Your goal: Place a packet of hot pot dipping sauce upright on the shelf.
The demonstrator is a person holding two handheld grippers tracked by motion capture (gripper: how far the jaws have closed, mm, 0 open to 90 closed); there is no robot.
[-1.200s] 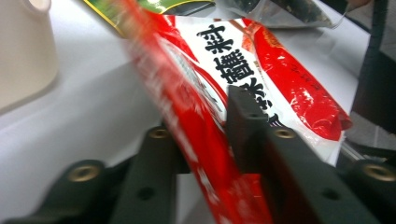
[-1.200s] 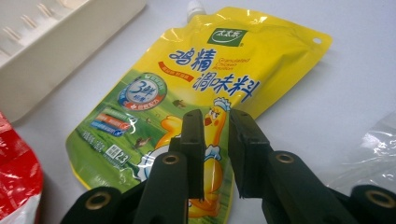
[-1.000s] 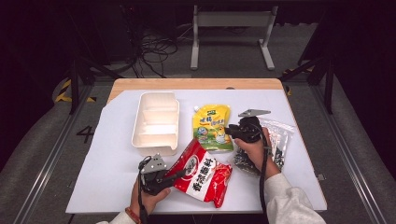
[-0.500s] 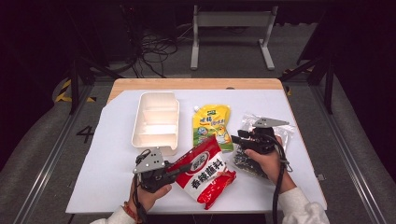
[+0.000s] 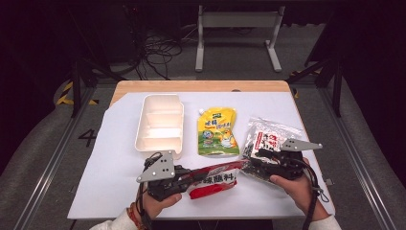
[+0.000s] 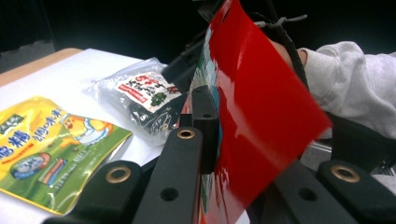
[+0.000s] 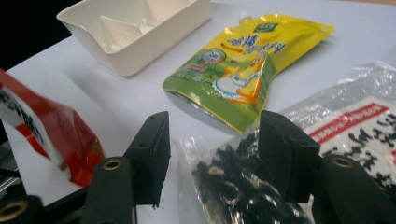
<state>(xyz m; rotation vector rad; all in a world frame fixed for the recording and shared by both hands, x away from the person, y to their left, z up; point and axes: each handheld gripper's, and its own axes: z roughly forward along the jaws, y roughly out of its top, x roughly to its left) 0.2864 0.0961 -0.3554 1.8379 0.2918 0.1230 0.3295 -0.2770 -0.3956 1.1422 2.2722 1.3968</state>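
Left tool (image 5: 184,178) is clamped on the red packet (image 5: 215,177), raised edge-up above the surface (image 5: 110,158). Right tool (image 5: 256,165) gapes around the clear packet (image 5: 268,141). Risk: thin film slipping free.

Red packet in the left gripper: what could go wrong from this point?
1. The left gripper pinches the red packet by one end; the long free part could sag, twist or slip out.
2. The right gripper is open, low over the clear bag of dark contents; closing could snag the loose film.
3. The yellow pouch lies close by, so a swing of the packet could knock it.
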